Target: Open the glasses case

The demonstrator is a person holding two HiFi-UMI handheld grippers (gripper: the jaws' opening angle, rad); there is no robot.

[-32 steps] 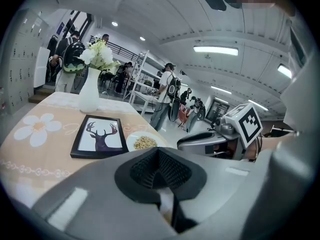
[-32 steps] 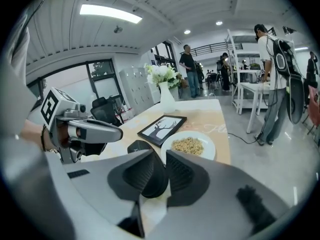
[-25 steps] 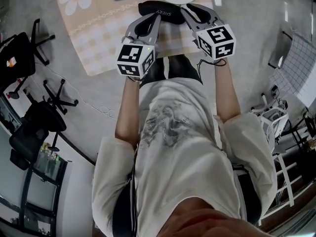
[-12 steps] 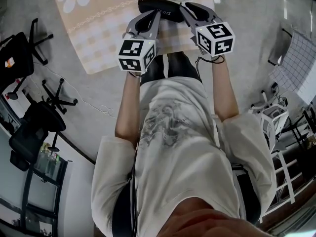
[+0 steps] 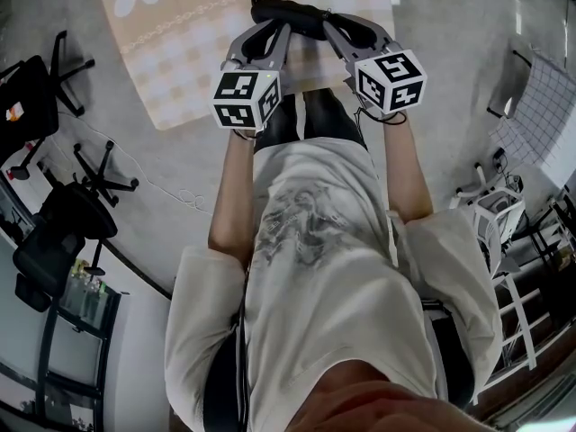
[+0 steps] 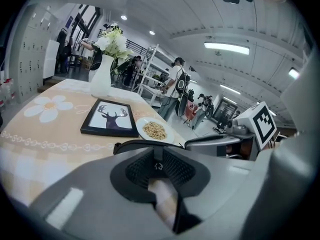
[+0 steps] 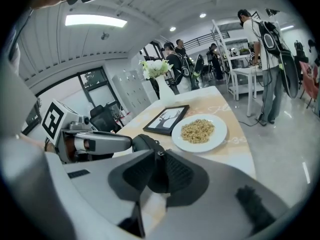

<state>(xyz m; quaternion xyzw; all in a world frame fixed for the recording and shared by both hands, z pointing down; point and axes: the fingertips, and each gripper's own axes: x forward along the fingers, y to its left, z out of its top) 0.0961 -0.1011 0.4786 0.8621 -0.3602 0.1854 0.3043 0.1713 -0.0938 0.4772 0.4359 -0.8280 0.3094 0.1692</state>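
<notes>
The black glasses case [image 5: 290, 11] lies on the checked tablecloth near the table's front edge, with both grippers at it. My left gripper [image 5: 274, 27] is at the case's left part. Its jaws have just been opening, and in the left gripper view [image 6: 159, 160] a narrow gap between them shows only tablecloth, with the case [image 6: 134, 145] just past the tips. My right gripper [image 5: 331, 23] holds the case's right end. Its jaws have just been closing, and in the right gripper view [image 7: 157, 160] the dark case [image 7: 144, 143] fills the space between the pads.
A white plate of grain [image 6: 154, 130] and a framed deer picture [image 6: 110, 118] lie just beyond the case. A white vase of flowers [image 6: 101, 76] stands farther back. Office chairs [image 5: 54, 232] stand on the floor to the left. People stand in the background.
Both grippers and the case have shifted a little toward the far side of the table. The right gripper has rolled slightly. The case's printed top is now more covered by the jaws.
</notes>
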